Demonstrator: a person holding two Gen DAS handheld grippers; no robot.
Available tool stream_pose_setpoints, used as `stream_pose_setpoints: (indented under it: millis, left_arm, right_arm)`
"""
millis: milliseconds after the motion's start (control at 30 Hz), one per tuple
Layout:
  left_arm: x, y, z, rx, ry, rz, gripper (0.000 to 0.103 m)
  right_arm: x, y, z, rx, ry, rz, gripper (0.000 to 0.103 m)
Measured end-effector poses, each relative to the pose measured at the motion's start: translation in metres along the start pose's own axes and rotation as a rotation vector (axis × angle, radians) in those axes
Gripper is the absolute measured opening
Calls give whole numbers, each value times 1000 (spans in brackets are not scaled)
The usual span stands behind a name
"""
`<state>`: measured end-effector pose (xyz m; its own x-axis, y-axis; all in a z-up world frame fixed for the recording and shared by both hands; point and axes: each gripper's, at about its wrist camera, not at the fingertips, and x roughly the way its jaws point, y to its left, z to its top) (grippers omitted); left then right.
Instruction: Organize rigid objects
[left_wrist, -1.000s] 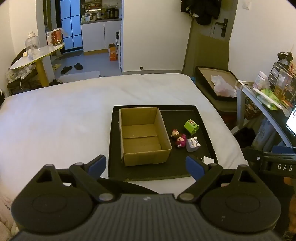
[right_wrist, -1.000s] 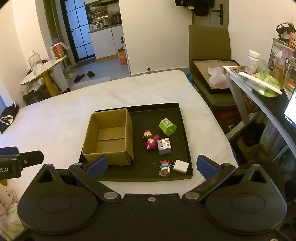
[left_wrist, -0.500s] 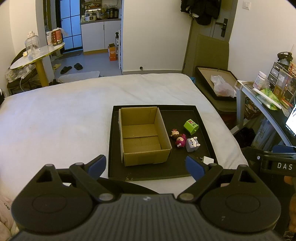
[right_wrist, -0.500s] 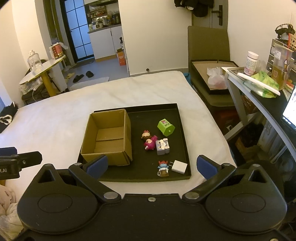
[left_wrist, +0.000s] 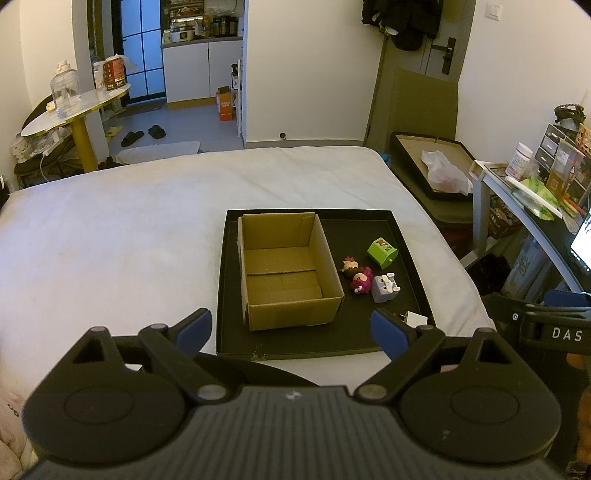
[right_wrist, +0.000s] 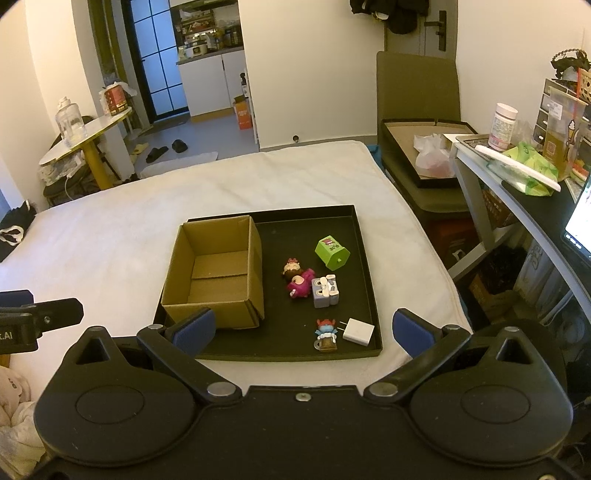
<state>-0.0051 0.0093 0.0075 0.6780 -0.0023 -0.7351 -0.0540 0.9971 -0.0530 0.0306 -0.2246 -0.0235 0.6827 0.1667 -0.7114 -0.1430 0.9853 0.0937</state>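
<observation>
A black tray (right_wrist: 364, 258) lies on the white bed (right_wrist: 110, 236). An open, empty cardboard box (right_wrist: 218, 273) stands on its left half. To its right lie a green block (right_wrist: 331, 253), a brown figurine (right_wrist: 292, 266), a magenta figurine (right_wrist: 300, 285), a grey cube toy (right_wrist: 325, 291), a blue-haired figurine (right_wrist: 326, 334) and a white charger (right_wrist: 358, 331). My right gripper (right_wrist: 303, 328) is open, empty, above the tray's near edge. My left gripper (left_wrist: 291, 330) is open, empty, near the box (left_wrist: 288, 269).
A desk (right_wrist: 524, 192) with bottles and bags stands at the right. A chair with a shallow box (right_wrist: 421, 147) is beyond the bed's right corner. A round side table (right_wrist: 85, 136) stands at the far left. The bed's left half is bare sheet.
The right wrist view has drifted slightly, so the tray sits a little further left and lower in it. The left gripper has barely moved. Both stay open.
</observation>
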Motion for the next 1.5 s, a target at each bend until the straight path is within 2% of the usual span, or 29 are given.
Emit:
stream_pose_setpoints:
  millis: [1167,1500]
  left_arm:
    - [6,0,-1,4,7,4,92]
    - [32,14,-1,-17,58,35,92]
  right_arm:
    - [3,0,-2,-1,9,2,103]
    - [20,-7,-7,2,37,-9,103]
